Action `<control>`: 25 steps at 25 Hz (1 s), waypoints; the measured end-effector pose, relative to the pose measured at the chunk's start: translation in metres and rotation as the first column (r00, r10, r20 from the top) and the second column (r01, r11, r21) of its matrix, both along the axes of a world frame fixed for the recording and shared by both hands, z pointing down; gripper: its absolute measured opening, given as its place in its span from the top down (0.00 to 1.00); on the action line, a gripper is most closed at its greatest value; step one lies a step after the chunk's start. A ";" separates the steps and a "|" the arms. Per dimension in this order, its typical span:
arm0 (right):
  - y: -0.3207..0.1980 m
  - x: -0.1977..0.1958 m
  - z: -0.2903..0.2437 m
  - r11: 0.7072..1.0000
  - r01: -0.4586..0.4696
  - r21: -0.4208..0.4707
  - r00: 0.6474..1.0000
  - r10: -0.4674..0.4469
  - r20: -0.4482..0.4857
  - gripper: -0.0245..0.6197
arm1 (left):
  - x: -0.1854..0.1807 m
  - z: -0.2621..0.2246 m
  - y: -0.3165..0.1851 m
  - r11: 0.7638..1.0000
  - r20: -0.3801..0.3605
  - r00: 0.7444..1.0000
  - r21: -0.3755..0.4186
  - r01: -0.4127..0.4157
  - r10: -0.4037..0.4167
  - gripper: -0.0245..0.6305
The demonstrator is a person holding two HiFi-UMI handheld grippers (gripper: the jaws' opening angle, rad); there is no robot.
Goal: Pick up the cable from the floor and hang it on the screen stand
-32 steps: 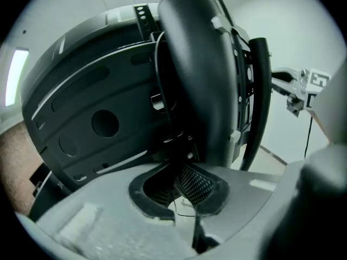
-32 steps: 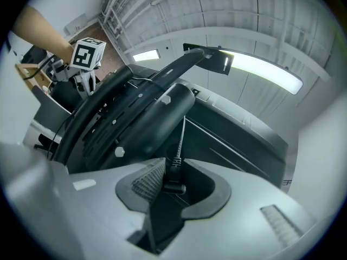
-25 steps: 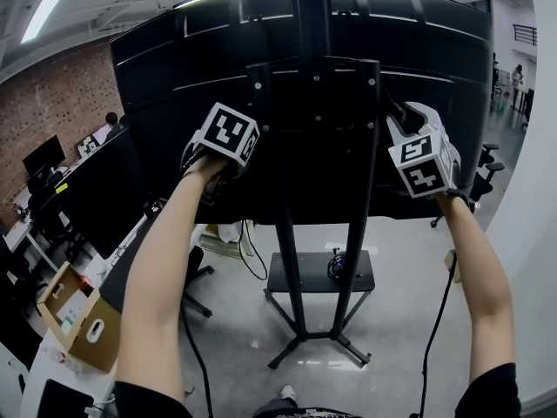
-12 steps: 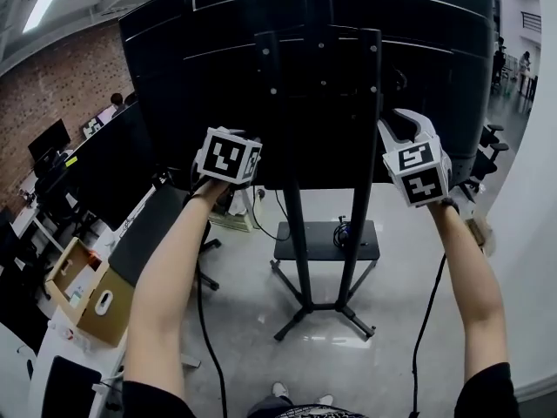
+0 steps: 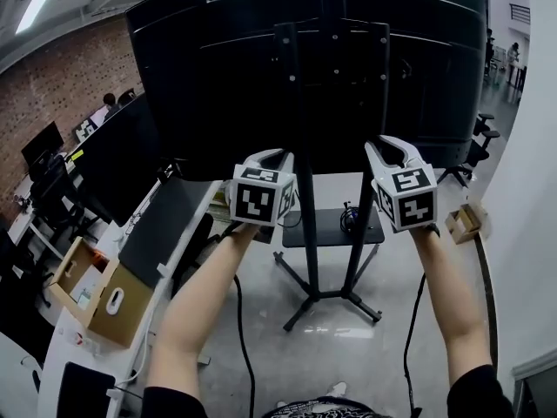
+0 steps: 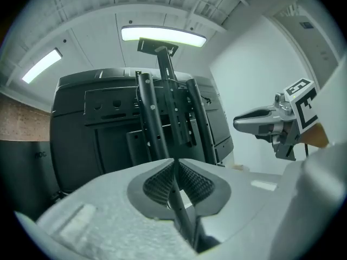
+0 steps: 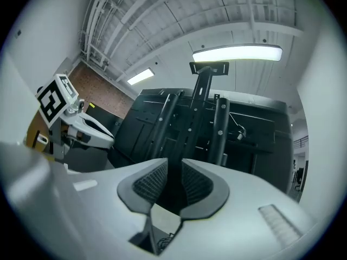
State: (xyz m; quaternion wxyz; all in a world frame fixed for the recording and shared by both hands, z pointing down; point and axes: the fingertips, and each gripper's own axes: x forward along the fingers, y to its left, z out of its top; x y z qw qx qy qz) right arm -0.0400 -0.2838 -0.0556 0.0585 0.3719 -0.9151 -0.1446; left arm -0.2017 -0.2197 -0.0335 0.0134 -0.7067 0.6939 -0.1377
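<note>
Both jaws just closing, nothing between: left gripper [image 5: 271, 156] nearly together, right gripper [image 5: 383, 143] half spread. Judgement: reopen wide before lowering to the coil [image 5: 349, 219], at 8 o'clock of the right gripper.

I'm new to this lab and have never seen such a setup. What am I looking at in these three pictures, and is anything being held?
A person holds a hand-operated two-jaw gripper in each hand. The head view comes from a camera on the person's head, looking down past both arms at the left gripper and the right gripper. The marker cubes are part of them.

The other two pictures come from cameras riding on each gripper, looking along its jaws.

Both grippers face the back of a large black screen on its stand, which rests on a pale floor.

Nothing is held. The left jaws have just been closing and now nearly meet. The right jaws have also been closing, but an empty gap remains.
</note>
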 end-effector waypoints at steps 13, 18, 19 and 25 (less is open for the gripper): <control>0.122 -0.025 0.057 0.985 -0.038 -0.166 0.992 0.056 0.109 0.91 | 0.043 0.030 0.095 0.988 -0.128 0.986 0.127 -0.090 0.107 0.96; 0.158 -0.022 0.079 0.975 -0.072 -0.209 0.987 0.099 0.124 0.95 | 0.061 0.048 0.124 0.984 -0.092 0.985 0.117 -0.137 0.149 0.96; 0.164 -0.022 0.084 0.973 -0.076 -0.217 0.987 0.104 0.122 0.95 | 0.064 0.052 0.130 0.982 -0.077 0.984 0.113 -0.150 0.159 0.96; 0.185 -0.021 0.103 0.964 -0.098 -0.246 0.984 0.131 0.122 0.95 | 0.077 0.067 0.147 0.978 -0.039 0.980 0.086 -0.193 0.197 0.96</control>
